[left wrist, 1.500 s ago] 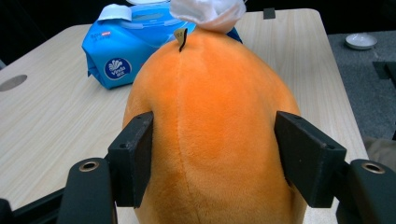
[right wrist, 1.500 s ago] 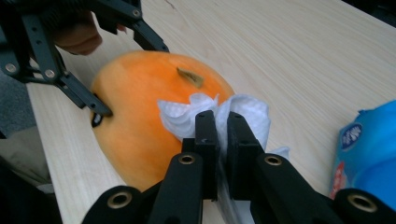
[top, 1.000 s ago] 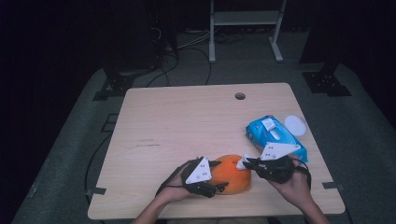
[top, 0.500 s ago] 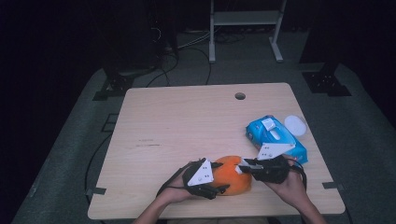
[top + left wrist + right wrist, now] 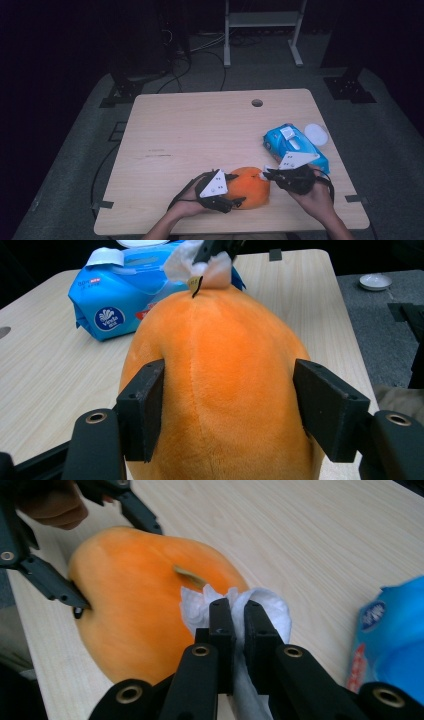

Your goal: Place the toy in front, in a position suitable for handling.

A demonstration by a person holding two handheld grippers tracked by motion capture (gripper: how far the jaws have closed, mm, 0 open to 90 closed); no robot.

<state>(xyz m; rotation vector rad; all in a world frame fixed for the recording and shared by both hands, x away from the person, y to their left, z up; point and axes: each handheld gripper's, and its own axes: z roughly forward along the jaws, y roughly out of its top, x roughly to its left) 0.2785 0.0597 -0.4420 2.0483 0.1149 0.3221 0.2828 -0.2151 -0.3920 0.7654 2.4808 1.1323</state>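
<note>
Orange plush toy (image 5: 251, 186): lying near the table's (image 5: 200, 130) front edge, right of centre.
Left gripper (image 5: 227, 412): jaws clamped on the toy's flanks.
Right gripper (image 5: 239, 617): jaws just closing, pinching a white wipe (image 5: 265, 605) against the toy's stem end.
Blue wipes pack (image 5: 295, 147): near the right edge, just behind.

White wipe (image 5: 260, 607) pinched between black jaws, against orange plush toy (image 5: 135, 605) on wooden table (image 5: 300, 535).
</note>
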